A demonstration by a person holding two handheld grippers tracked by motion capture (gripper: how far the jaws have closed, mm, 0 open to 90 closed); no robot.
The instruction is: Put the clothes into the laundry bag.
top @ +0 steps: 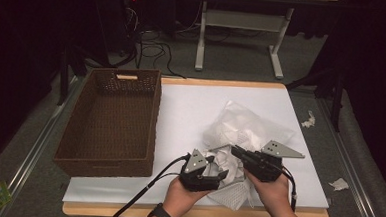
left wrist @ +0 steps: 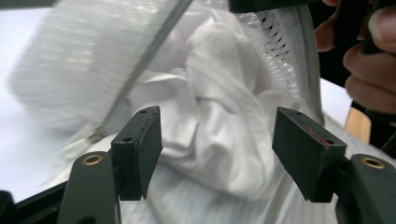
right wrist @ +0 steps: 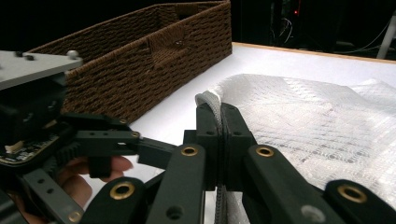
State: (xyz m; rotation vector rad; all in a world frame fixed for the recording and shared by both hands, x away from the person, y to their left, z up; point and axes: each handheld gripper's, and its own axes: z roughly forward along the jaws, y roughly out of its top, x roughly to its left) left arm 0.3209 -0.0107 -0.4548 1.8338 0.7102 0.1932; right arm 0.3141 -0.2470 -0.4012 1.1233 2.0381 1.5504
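Right claw (right wrist: 219, 135) pinches the mesh bag's (top: 240, 128) edge on the surface, left claw (left wrist: 217, 154) spread around the white cloth (left wrist: 219, 121) inside — looks like unbagging; next, close and pull

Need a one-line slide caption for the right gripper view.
Right gripper shut on the white mesh bag's edge, left gripper alongside, brown wicker basket behind.
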